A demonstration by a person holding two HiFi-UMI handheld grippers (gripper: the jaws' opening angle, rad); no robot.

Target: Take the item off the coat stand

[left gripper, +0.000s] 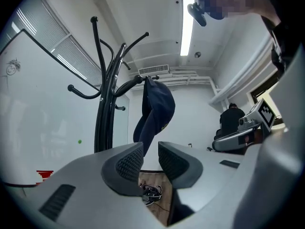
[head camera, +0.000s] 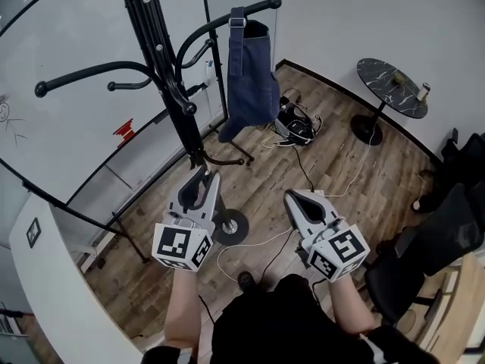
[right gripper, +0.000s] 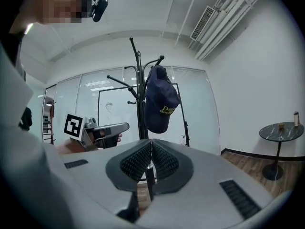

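a navy cap (head camera: 250, 82) hangs on an upper arm of the black coat stand (head camera: 163, 59), above wood-plank floor (head camera: 341, 173). a round dark table (head camera: 392, 88) stands by the white wall. the left gripper (head camera: 206, 177) has its jaws apart and empty, while the right gripper (head camera: 298, 197) has its jaws pressed together.

Shows smooth, glossy black metal tubing on the coat stand (head camera: 163, 59). Reads as matt navy cloth on the cap (head camera: 250, 74), soft and creased, with yellow stitched lettering. Looks like smooth matt grey plastic on the left gripper (head camera: 201, 177) and the right gripper (head camera: 294, 197); carries black, finely ribbed, rubbery-looking pads (left gripper: 129, 162) inside the jaws. Presents brown wood planks on the floor (head camera: 333, 127), grained, with a low sheen. Gives a dark, polished, marble-veined top to the round table (head camera: 392, 87). Gleams smooth and glossy on the whiteboard (head camera: 68, 135).
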